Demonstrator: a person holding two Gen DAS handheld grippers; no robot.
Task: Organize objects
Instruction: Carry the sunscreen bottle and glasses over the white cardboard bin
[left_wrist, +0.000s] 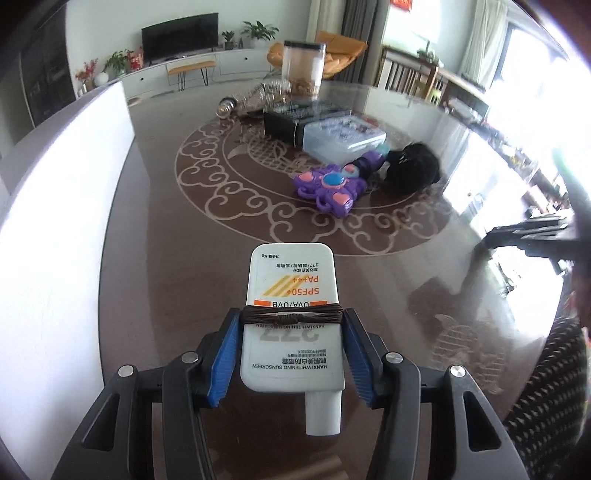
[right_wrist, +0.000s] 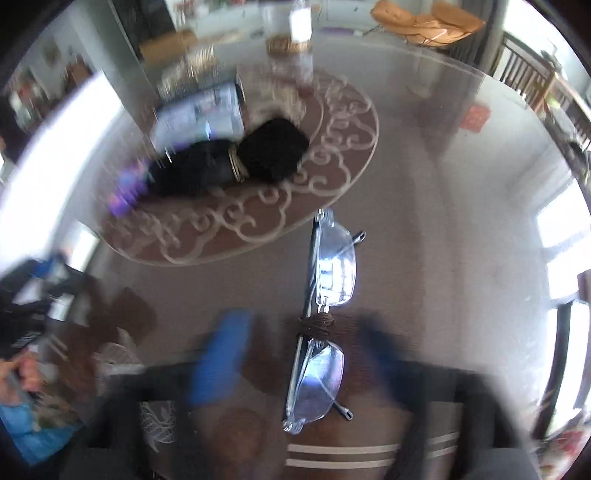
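**Left wrist view**
- Left tongs (left_wrist: 291, 314) closed on a white sunscreen tube (left_wrist: 291, 295), low centre of the frame. A blue pad sits against each side of the tube. The cap points toward the camera, and a brown cord (left_wrist: 291, 316) is wound round the middle.
- The tube looks lifted off the tabletop (left_wrist: 166, 295), though this is hard to be sure of.
- Upper centre: a clear jar (left_wrist: 303, 70) with a little brownish stuff at the bottom, and a coiled metal spring (left_wrist: 258, 96) just left of it.
- Below the jar: a dark box (left_wrist: 284, 125) touching a clear lidded box (left_wrist: 343, 136). The clear box holds small items, too small to name.
- Loose beside the boxes: a purple toy (left_wrist: 328, 188) and a black bundle (left_wrist: 410, 170).

**Right wrist view** (blurred)
- Right tongs (right_wrist: 303, 321) stand open, low in the frame, with a pad well out to either side of the glasses (right_wrist: 328, 266) and neither touching.
- The glasses lie folded on the tabletop (right_wrist: 443, 221), lower centre, with cord wound round the bridge.
- Upper left: the black bundle (right_wrist: 236, 162) with a gold band, the clear box (right_wrist: 199, 114) and the purple toy (right_wrist: 125, 192).

**Progress**
- Judged early. One item is in hand and the glasses are not yet gripped.
- The toy and the bundle are still loose, and nothing seen has been put away.
- No clear destination is in view.
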